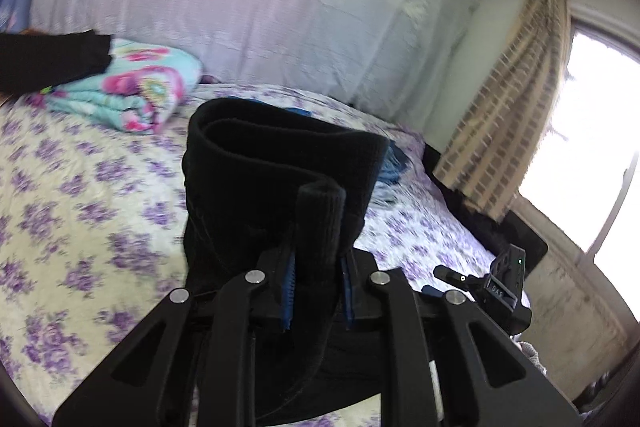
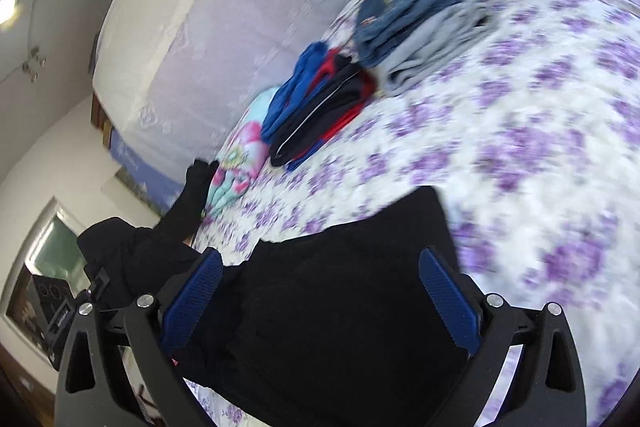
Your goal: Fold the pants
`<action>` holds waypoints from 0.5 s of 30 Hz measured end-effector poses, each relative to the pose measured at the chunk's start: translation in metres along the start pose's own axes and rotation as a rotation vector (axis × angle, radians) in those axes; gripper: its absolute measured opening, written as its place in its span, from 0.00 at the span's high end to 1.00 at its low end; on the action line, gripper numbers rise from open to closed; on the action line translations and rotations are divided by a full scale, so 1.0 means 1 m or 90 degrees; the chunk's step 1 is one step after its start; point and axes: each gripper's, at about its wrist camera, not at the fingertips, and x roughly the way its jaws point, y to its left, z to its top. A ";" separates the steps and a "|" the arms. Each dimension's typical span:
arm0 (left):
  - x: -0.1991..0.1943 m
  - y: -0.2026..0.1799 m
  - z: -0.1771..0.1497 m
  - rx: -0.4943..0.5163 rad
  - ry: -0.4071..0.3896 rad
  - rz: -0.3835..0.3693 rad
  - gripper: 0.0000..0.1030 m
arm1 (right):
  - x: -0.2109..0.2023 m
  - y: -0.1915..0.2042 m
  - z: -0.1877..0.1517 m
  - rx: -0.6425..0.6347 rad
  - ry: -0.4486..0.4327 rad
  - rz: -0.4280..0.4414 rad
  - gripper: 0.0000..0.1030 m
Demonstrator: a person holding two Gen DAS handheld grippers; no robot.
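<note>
The black pants (image 1: 276,183) hang in a folded bundle above the bed with the purple-flowered cover (image 1: 80,195). My left gripper (image 1: 318,267) is shut on a thick fold of the black pants, with cloth pinched between the blue pads (image 1: 289,279). In the right wrist view the black pants (image 2: 340,299) lie spread under my right gripper (image 2: 320,287). Its blue pads (image 2: 192,299) stand wide apart over the cloth, open and gripping nothing. One black leg (image 2: 192,195) trails off to the left edge of the bed.
A folded floral blanket (image 1: 128,91) lies at the back left. A pile of blue, red and black clothes (image 2: 316,107) and a pile of jeans and grey cloth (image 2: 412,15) lie near the white headboard (image 2: 224,27). A curtained window (image 1: 600,131) is at right.
</note>
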 end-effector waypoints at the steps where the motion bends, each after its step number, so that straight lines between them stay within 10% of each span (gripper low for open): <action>1: 0.006 -0.009 -0.001 0.012 0.006 -0.008 0.85 | -0.007 -0.008 0.000 0.011 -0.010 -0.003 0.04; 8: 0.095 -0.128 -0.041 0.148 0.110 -0.131 0.85 | -0.056 -0.064 -0.004 0.090 -0.076 -0.028 0.04; 15: 0.172 -0.151 -0.123 0.190 0.263 -0.111 0.84 | -0.083 -0.078 -0.010 0.091 -0.103 -0.039 0.04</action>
